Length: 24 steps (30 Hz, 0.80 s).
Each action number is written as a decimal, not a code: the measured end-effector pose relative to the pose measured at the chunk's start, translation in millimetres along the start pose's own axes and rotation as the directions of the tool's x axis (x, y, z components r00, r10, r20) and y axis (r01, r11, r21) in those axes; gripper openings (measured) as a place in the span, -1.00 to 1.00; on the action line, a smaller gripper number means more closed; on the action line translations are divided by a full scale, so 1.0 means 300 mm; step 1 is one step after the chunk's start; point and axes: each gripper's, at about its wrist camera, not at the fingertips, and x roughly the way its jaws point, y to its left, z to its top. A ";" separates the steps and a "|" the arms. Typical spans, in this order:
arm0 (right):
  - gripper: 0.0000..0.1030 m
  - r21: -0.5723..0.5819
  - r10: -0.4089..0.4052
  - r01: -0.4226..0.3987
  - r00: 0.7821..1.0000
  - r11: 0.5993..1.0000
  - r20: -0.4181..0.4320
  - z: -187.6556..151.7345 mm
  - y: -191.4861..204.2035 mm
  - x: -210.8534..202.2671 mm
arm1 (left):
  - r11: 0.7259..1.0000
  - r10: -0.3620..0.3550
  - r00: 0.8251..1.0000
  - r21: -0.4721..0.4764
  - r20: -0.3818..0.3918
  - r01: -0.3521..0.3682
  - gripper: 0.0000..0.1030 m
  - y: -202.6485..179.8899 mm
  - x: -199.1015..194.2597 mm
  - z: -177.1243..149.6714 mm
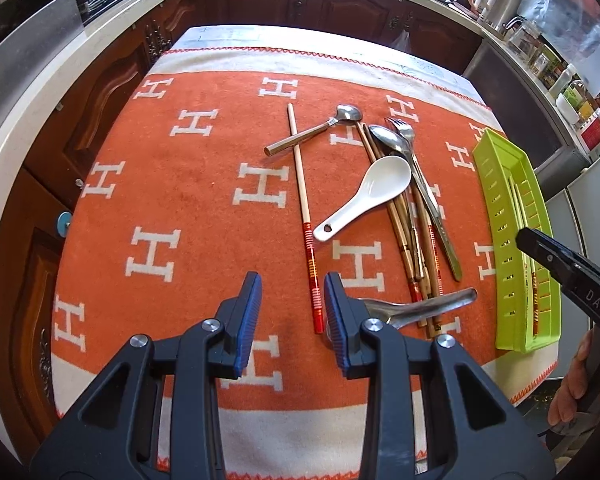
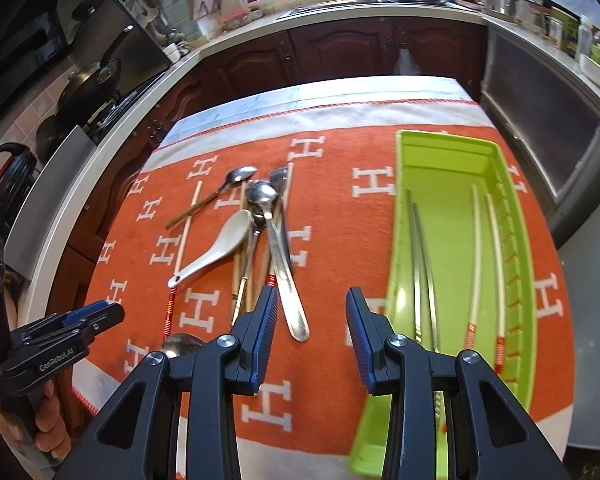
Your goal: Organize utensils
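- Left wrist view: my left gripper (image 1: 291, 300) hangs over the orange blanket (image 1: 188, 200), jaws apart and empty, the red-banded end of a lone chopstick (image 1: 306, 216) lying on the cloth between its fingertips.
- The rest of the utensils lie jumbled to the right: a white ceramic spoon (image 1: 364, 200) resting across bamboo chopsticks (image 1: 410, 236), a long steel spoon (image 1: 416, 192), a fork (image 1: 400, 128) and a small teaspoon (image 1: 320, 128) crossing the lone stick.
- I judge the chopstick light, stiff and apt to roll; best pinched mid-shaft. The ceramic spoon looks fragile and glazed-slick; take it by the handle.
- A ladle-like steel piece (image 1: 420, 308) is partly hidden behind my right fingertip pad.
- Right wrist view: my right gripper (image 2: 312, 320) is likewise parted and holds nothing, poised between the pile and the green tray (image 2: 404, 216).
- The tray already holds two metal chopsticks (image 2: 420, 248) and two pale red-tipped ones (image 2: 488, 248).
- The tray's near end is cut off behind my gripper, and motion blur softens its edge. Steel handles would be slippery; grip them squarely.
- My other hand (image 2: 48, 432) shows at the lower left.
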 end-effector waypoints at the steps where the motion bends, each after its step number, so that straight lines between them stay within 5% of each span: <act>1: -0.31 -0.009 0.007 -0.007 1.000 1.000 -0.002 0.008 0.009 0.011 | 1.000 -0.002 1.000 0.003 0.001 0.002 -0.44 -0.002 0.006 0.004; 15: -0.31 -0.092 0.059 -0.064 0.996 0.994 -0.064 0.067 0.126 0.185 | 0.989 -0.139 0.990 0.036 -0.030 0.140 -0.44 -0.043 0.176 0.127; 24: -0.31 -0.052 0.081 -0.086 0.993 0.995 -0.083 0.064 0.089 0.228 | 0.966 -0.181 0.983 0.184 -0.009 0.180 -0.44 -0.175 0.289 0.261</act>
